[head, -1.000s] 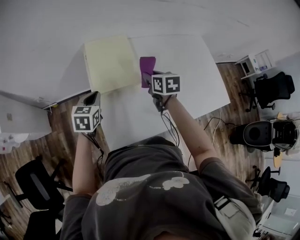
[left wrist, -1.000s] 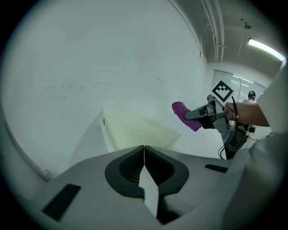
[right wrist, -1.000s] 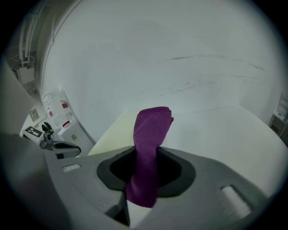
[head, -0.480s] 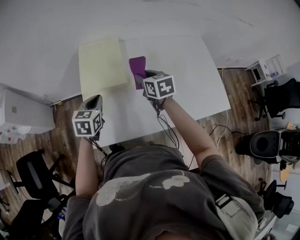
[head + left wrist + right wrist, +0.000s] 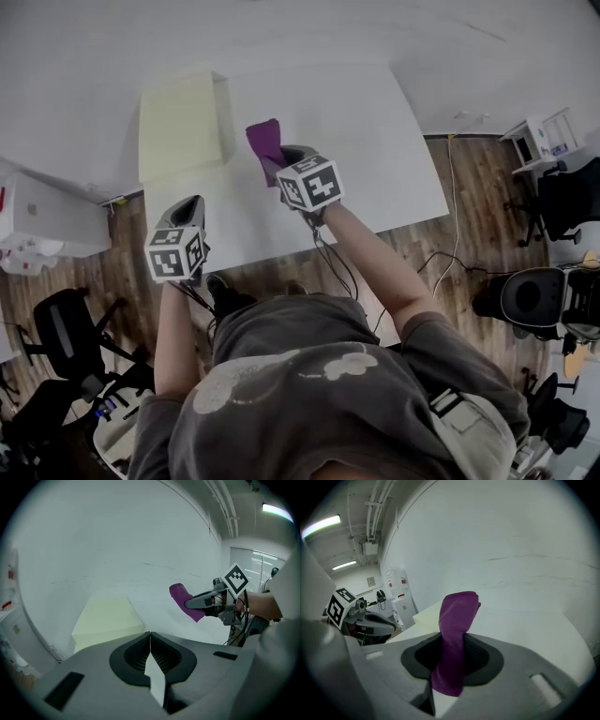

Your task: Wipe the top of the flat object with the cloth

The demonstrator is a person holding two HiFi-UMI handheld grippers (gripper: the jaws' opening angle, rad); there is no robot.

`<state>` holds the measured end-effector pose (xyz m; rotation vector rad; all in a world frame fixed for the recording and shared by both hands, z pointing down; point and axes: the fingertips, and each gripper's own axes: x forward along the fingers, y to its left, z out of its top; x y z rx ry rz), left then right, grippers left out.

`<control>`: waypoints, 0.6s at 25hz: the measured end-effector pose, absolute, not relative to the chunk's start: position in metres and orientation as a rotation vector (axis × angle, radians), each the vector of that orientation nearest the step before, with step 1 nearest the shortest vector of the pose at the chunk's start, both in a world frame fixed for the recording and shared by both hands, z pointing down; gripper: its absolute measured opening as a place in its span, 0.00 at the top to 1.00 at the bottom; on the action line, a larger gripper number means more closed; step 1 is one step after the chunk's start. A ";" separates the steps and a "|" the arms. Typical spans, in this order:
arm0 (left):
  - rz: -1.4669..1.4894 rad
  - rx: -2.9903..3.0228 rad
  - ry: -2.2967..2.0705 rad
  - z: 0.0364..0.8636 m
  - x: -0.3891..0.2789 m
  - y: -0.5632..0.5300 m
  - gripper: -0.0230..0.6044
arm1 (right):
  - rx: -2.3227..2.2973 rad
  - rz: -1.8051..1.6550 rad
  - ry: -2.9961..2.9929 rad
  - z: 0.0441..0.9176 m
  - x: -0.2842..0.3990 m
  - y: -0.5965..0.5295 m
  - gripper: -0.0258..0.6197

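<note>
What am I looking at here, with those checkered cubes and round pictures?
No robot: a person holds a two-jaw gripper in each hand; the patterned cubes belong to them. The wide picture comes from a camera on the person's head, looking down. The round ones come from cameras riding on each gripper. On the white table lies a pale yellow flat pad. The right gripper is clamped on a purple cloth, beside the pad, not on it. The left gripper is shut and empty.
</note>
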<state>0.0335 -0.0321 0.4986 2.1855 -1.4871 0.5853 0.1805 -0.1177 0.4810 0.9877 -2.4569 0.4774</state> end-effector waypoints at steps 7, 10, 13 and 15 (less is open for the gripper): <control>0.560 2.158 -1.522 0.497 0.085 -0.016 0.96 | 0.903 0.304 -2.493 0.479 0.221 -0.094 0.78; 0.563 2.157 -1.521 0.495 0.102 -0.012 0.96 | 0.892 0.303 -2.494 0.483 0.237 -0.089 0.78; 0.570 2.172 -1.506 0.493 0.113 -0.009 0.96 | 0.920 0.322 -2.488 0.488 0.250 -0.086 0.78; 0.564 2.179 -1.495 0.493 0.117 -0.009 0.96 | 0.940 0.343 -2.487 0.490 0.256 -0.085 0.78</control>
